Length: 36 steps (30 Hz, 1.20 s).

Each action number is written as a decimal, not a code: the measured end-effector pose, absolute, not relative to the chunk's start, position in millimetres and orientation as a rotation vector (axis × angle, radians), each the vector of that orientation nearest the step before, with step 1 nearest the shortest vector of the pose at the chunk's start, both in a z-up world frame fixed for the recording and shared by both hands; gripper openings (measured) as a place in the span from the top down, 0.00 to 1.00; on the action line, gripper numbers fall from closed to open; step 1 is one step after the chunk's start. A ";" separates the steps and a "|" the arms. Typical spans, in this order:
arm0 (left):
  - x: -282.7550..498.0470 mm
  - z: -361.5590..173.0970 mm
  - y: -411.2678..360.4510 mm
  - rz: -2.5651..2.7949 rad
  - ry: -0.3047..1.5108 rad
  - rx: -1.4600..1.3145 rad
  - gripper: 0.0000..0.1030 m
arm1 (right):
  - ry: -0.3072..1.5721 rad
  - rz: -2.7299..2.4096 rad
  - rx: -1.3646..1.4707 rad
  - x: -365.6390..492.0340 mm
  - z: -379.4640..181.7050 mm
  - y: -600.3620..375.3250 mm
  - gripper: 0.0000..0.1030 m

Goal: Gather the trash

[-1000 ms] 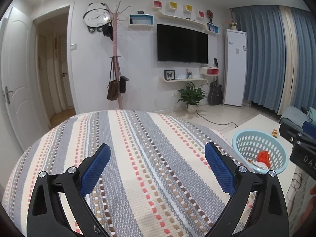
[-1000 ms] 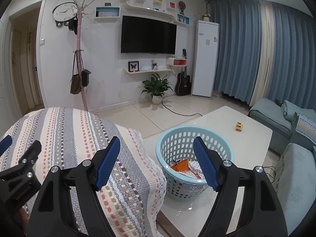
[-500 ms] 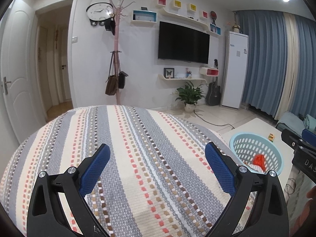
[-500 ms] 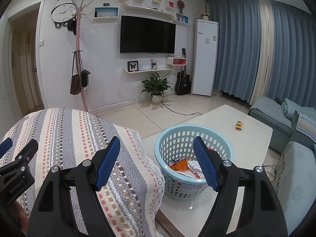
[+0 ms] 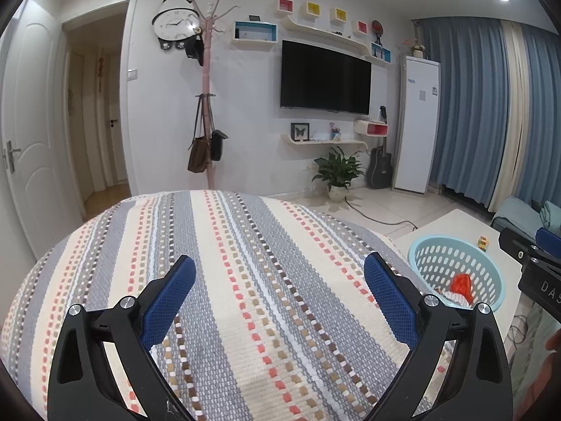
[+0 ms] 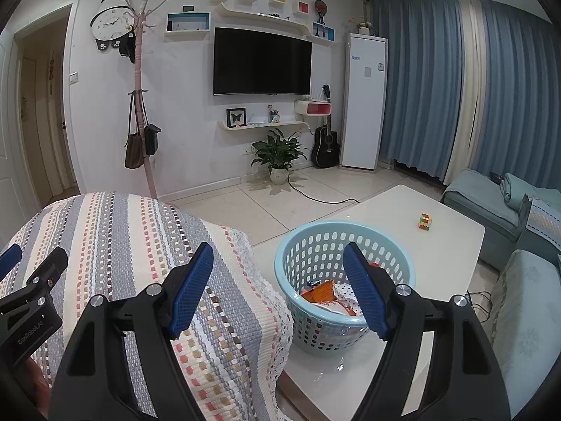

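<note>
Living-room surroundings frame both views: a white wall with a dark television, a pink coat stand hung with bags, and blue curtains at the far right. Nearest the cameras, the left gripper is seen spread wide over a striped woven cover, with nothing between its blue pads — released, and gripping nothing. The right gripper is likewise held apart and empty, its left finger over the cover's right edge and its right finger in front of a light-blue perforated basket. This basket is set on the near end of a white low table, just beside the draped cover. Inside it, trash is visible — an orange wrapper and pale crumpled pieces lying at the bottom. Farther along the table, well apart from the basket, a small multicoloured cube is seen. Beyond the table, a potted plant and a black guitar are placed against the far wall, and teal sofa cushions are seen at the right.
</note>
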<state>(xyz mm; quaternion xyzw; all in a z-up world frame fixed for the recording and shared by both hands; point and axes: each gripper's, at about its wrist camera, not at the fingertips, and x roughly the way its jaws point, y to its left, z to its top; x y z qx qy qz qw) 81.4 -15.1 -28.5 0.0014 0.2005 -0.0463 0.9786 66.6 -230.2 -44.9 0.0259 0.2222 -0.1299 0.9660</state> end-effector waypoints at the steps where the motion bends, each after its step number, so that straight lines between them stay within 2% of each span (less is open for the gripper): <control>1: 81.4 -28.8 -15.6 -0.094 0.404 0.003 0.09 | 0.450 -0.262 0.052 66.5 -45.2 -230.5 0.30; 36: 78.7 -27.5 -15.2 -0.094 0.404 -0.012 0.09 | 0.465 -0.241 0.058 68.2 -48.8 -230.4 0.30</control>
